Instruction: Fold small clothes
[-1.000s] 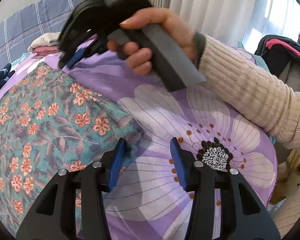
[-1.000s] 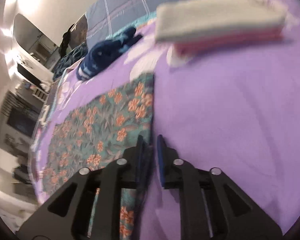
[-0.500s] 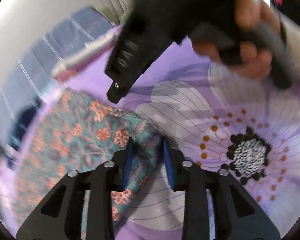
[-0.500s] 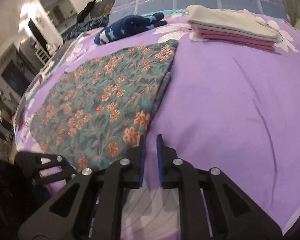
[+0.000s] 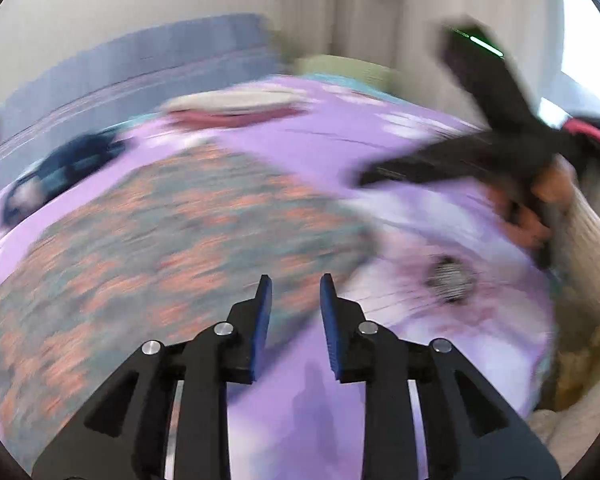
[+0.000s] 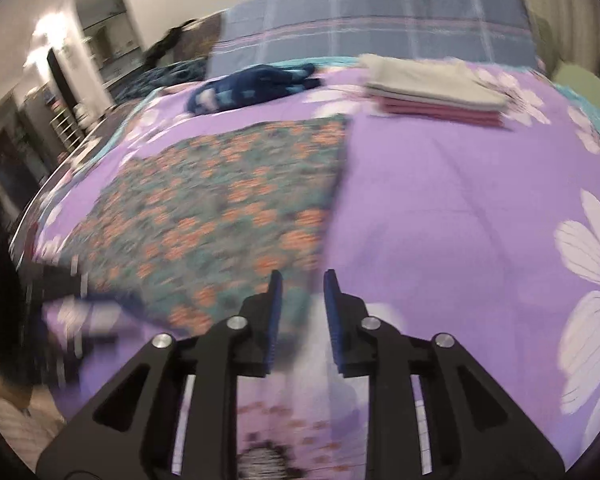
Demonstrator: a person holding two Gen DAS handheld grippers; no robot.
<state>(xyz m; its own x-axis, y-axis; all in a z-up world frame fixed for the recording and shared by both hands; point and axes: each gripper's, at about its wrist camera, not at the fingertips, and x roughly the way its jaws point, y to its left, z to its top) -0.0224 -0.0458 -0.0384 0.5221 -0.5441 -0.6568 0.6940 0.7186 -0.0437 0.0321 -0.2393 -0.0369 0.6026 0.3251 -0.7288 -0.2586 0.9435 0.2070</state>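
- Lying flat on the purple flowered bedspread (image 6: pixel 440 208), the teal floral garment (image 6: pixel 228 208) sits beside both claws.
- Left gripper (image 5: pixel 292 300): its jaws have just been closing, yet stand slightly apart, with nothing between them.
- Right gripper (image 6: pixel 300 300): its jaws have just been opening, slightly apart, nothing held.
- Folded stack (image 6: pixel 432 88) and navy garment (image 6: pixel 252 84) sit farther back (no readable writing anywhere).

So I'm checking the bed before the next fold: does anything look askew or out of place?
Mostly tidy. The floral cloth lies flat and the folded stack is neat. The only odd one is the dark blue garment, crumpled and unfolded near the plaid pillow. Both views are motion-blurred, so small creases can't be judged.
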